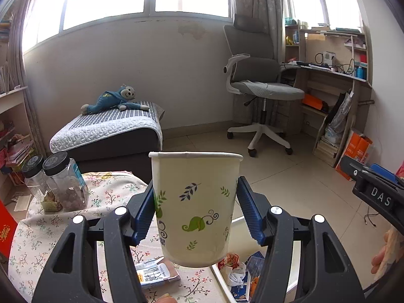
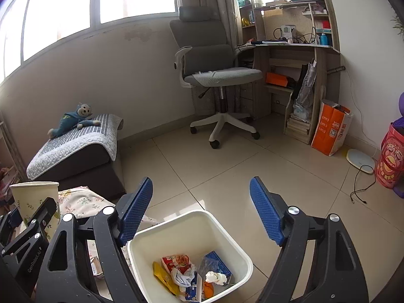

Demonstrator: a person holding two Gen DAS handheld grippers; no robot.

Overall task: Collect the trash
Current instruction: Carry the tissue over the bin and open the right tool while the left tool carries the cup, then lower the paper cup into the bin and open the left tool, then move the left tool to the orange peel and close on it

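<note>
Two grippers, one paper cup (image 1: 195,209) held upright
Your left gripper (image 1: 195,213) clamps the cup; your right gripper (image 2: 200,212) gapes empty above the bin (image 2: 161,229), whose near rim is cut off

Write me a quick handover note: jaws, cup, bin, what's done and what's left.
Left gripper: shut on the paper cup, held upright above the table edge, beside the bin.
Right gripper: jaws open, nothing between them, hovering over the white bin.
Done: wrappers and crumpled tissue already lie in the bin.
Left: drop the cup into the bin; a flat packet on the table looks like trash too. The two jars probably stay.
</note>
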